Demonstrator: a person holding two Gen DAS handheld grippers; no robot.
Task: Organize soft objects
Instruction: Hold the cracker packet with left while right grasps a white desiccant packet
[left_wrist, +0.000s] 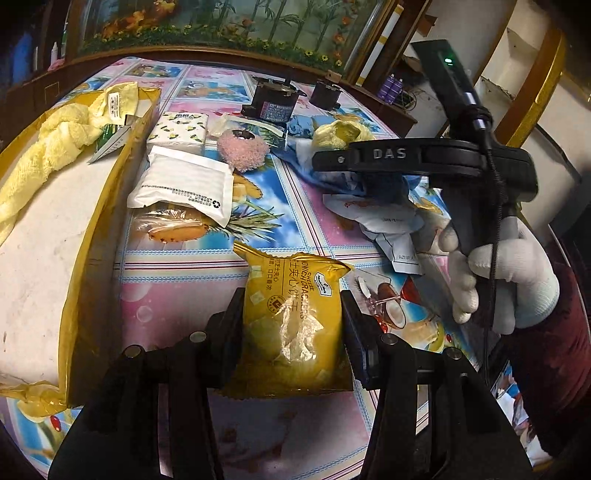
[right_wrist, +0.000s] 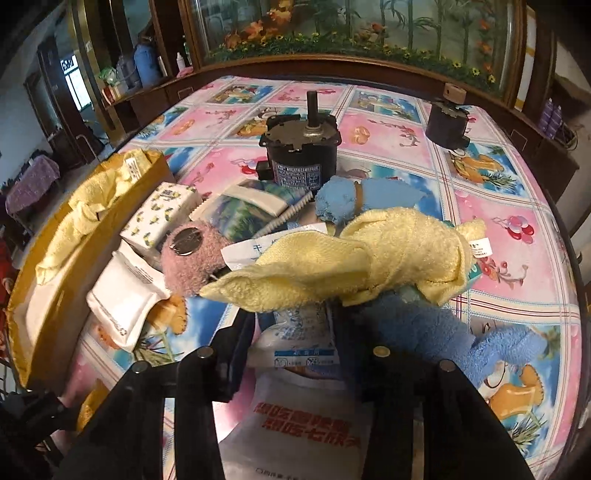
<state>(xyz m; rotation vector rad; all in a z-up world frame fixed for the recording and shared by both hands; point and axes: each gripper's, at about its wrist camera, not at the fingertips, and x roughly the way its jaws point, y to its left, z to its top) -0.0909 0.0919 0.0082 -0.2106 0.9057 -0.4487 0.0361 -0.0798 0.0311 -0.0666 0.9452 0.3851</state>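
Currently the left tongs (left_wrist: 291, 325) are clenched on a yellow foil packet of cheese sandwich crackers (left_wrist: 291, 325), one pad pressing each long edge, the packet held above the cartoon-print tabletop (left_wrist: 177, 273). Left of it sits a shallow gold-sided box with a white floor (left_wrist: 40, 258); a pale yellow towel (left_wrist: 48, 147) lies at its far end.

Right tongs (right_wrist: 293, 332), held in a white-gloved hand (left_wrist: 506, 277), point down into the pile. No earlier view here; their jaws stand narrow around a white-and-blue printed sachet (right_wrist: 299, 332), pads apparently against its sides. A second pale yellow towel (right_wrist: 369, 266) drapes across just beyond the fingertips, with a blue fuzzy cloth (right_wrist: 443, 332) at the right finger.

Nearby: pink fuzzy pouch (right_wrist: 192, 258), lemon-print tissue pack (right_wrist: 159, 214), white padded packet (right_wrist: 118, 306), two black motors (right_wrist: 299, 155).
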